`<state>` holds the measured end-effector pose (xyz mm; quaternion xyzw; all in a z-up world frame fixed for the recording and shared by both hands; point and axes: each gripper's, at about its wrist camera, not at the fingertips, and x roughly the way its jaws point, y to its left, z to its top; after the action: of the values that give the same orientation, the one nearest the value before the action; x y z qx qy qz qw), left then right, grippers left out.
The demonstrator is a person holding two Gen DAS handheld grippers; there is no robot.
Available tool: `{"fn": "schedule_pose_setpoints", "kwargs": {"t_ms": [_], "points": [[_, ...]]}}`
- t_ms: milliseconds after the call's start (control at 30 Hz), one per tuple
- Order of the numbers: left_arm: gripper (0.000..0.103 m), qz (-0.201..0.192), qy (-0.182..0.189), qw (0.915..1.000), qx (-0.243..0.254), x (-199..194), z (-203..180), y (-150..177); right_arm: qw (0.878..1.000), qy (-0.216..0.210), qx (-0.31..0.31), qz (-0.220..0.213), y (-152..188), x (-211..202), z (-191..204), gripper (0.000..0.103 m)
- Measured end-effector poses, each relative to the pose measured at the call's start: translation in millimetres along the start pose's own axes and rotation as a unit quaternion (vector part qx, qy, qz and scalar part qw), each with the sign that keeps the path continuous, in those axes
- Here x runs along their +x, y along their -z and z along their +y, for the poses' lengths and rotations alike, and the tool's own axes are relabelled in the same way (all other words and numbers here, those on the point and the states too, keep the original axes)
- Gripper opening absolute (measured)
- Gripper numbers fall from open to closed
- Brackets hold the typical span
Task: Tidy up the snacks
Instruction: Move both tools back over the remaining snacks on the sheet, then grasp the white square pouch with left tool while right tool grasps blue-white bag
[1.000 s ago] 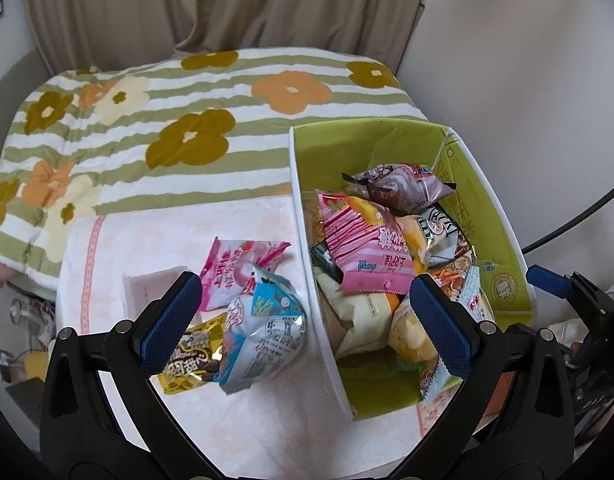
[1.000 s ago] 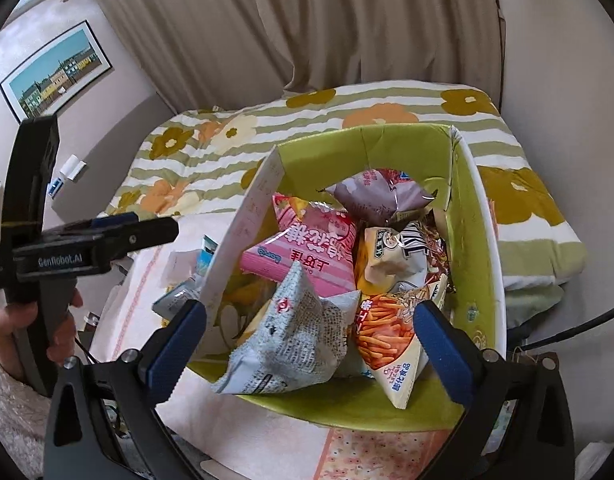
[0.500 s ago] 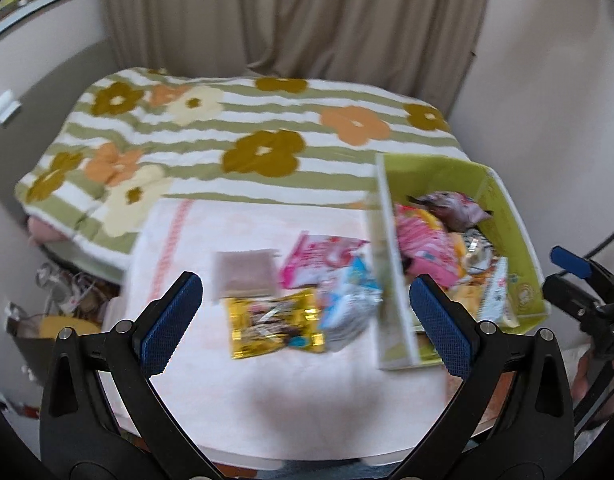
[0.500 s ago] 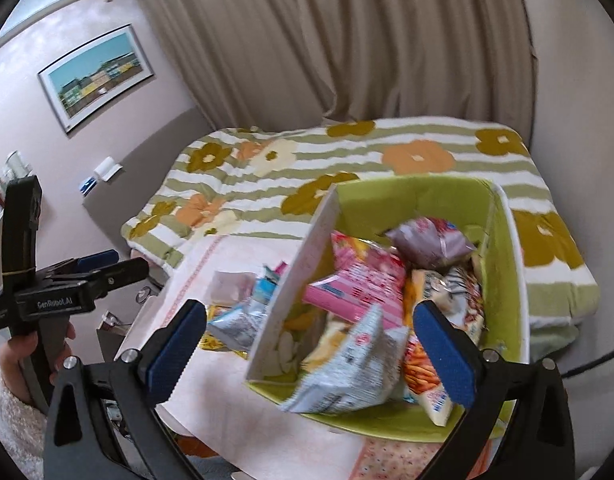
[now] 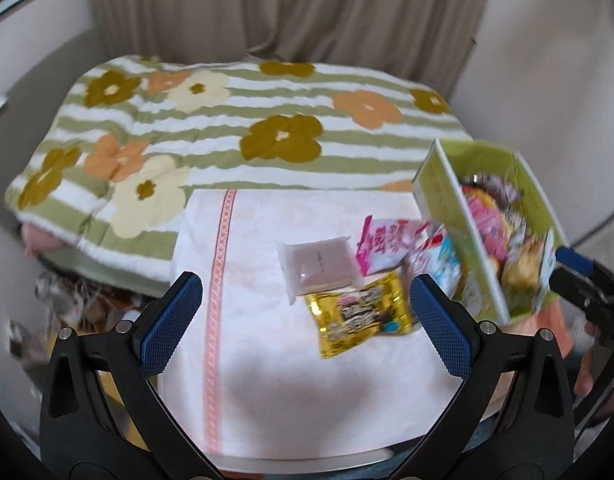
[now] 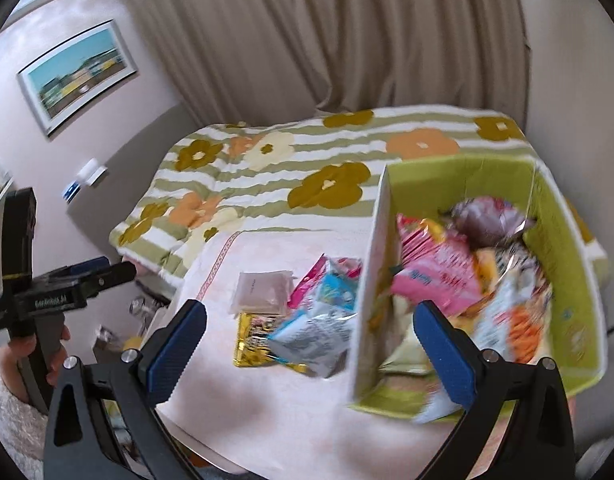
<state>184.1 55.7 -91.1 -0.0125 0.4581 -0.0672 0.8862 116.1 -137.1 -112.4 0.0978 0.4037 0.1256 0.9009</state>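
Note:
A green box full of snack bags stands at the right of a table under a pale cloth. Loose on the cloth left of the box lie a gold packet, a pale grey-pink packet, a pink bag and a blue-and-silver bag. My left gripper is open and empty, above the cloth near the front. My right gripper is open and empty, in front of the box's white side wall.
A bed with a green striped flower quilt lies behind the table. Curtains hang at the back. A framed picture is on the left wall. Clutter sits on the floor left of the table.
Both grippers have pulled back and swung left, away from the box. The loose packets on the cloth now show fully. Both stay open and empty.

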Motion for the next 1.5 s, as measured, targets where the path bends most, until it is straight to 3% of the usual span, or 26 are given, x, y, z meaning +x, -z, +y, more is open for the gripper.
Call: {"fn": "schedule_pose_setpoints", "kwargs": {"t_ms": [200,367,600,733,967,1267,1333,1433,1500], "points": [[0.103,0.03,0.038,0.995,0.087,39,19,-8,0.998,0.039,0.052,0.004,15,35,26,0.103],[0.103,0.056,0.072,0.9832,0.158,84,21,-11,0.993,0.076,0.091,-0.005,32,56,36,0.103],[0.1,0.093,0.112,0.9574,0.249,153,0,-14,0.983,0.13,0.126,-0.01,53,90,44,0.103],[0.092,0.119,0.117,0.9418,0.292,190,-16,-7,0.975,0.157,0.156,-0.017,66,116,42,0.103],[0.09,0.133,0.111,0.9127,0.37,229,-40,5,0.961,0.185,0.198,-0.058,70,136,24,0.103],[0.09,0.147,0.134,0.8895,0.411,249,-53,9,0.953,0.201,0.215,-0.072,63,153,14,0.1],[0.083,0.154,0.135,0.8818,0.425,253,-56,14,0.952,0.204,0.217,-0.072,63,155,13,0.1],[0.079,0.15,0.143,0.8783,0.431,251,-58,16,0.952,0.208,0.214,-0.07,61,160,14,0.099],[0.073,0.149,0.147,0.8805,0.426,250,-56,15,0.952,0.208,0.215,-0.069,61,161,14,0.099]]}}
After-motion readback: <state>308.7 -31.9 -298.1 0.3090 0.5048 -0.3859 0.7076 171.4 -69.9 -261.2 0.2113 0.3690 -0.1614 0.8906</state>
